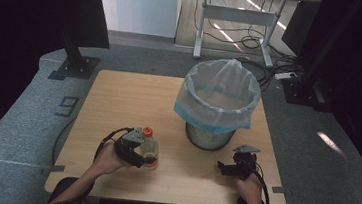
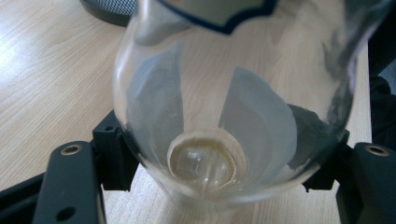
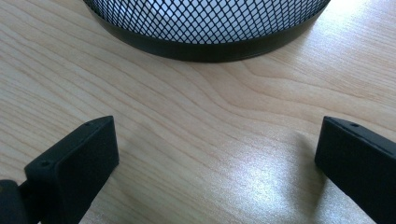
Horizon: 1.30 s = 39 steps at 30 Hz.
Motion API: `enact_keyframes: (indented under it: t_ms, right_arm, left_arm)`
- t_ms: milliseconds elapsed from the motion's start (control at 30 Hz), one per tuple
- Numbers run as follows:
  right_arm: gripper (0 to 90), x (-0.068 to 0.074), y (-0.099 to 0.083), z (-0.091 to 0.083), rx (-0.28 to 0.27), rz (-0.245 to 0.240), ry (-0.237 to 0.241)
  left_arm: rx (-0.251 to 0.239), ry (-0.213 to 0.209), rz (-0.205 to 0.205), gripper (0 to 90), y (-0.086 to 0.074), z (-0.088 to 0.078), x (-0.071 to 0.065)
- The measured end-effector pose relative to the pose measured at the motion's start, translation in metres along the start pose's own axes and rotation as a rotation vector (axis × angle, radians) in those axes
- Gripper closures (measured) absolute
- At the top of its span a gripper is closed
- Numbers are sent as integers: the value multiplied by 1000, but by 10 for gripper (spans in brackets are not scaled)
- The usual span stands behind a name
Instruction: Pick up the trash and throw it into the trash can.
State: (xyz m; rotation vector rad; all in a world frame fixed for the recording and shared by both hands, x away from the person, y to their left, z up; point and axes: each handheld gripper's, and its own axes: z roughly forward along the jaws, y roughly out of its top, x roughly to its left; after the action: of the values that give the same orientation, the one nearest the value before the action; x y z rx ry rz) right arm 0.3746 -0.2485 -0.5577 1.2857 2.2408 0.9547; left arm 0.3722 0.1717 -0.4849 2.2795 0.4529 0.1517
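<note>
my left tongs (image 1: 145, 155) clamp the bottle (image 1: 149, 146) low, upright, prob for the bin (image 1: 217, 101); right tongs (image 1: 228, 167) wide open, empty, resting on worktop (image 1: 119, 101).

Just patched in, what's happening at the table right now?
A person holds a gripper in each hand at a wooden table. The left gripper is shut on a clear bottle with an orange cap, near the table's front edge. The right gripper is open and holds nothing, in front of the bag-lined mesh bin.
</note>
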Motion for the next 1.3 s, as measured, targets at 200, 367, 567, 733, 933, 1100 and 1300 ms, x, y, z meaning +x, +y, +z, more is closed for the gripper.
enact_keyframes:
  t_ms: [200, 367, 567, 733, 933, 1100, 1300]
  right_arm:
    - [0, 0, 0, 0, 0, 0, 0]
    - [0, 0, 0, 0, 0, -1, 1]
    - [0, 0, 0, 0, 1, 0, 1]
    - [0, 1, 0, 0, 2, 1, 0]
    - [0, 1, 0, 0, 2, 0, 0]
    - [0, 1, 0, 0, 2, 0, 1]
    - [0, 0, 0, 0, 1, -2, 0]
  left_arm:
    - [-10, -2, -38, 280, 4, -2, 6]
    - [-24, 8, -47, 280, 13, -6, 9]
    - [-35, 13, -53, 280, 27, -11, 14]
    - [-41, 13, -63, 280, 38, -14, 19]
    - [-38, 22, -65, 281, 51, -18, 26]
    - [-33, 26, -64, 281, 62, -22, 31]
    - [-30, 29, -61, 281, 74, -27, 37]
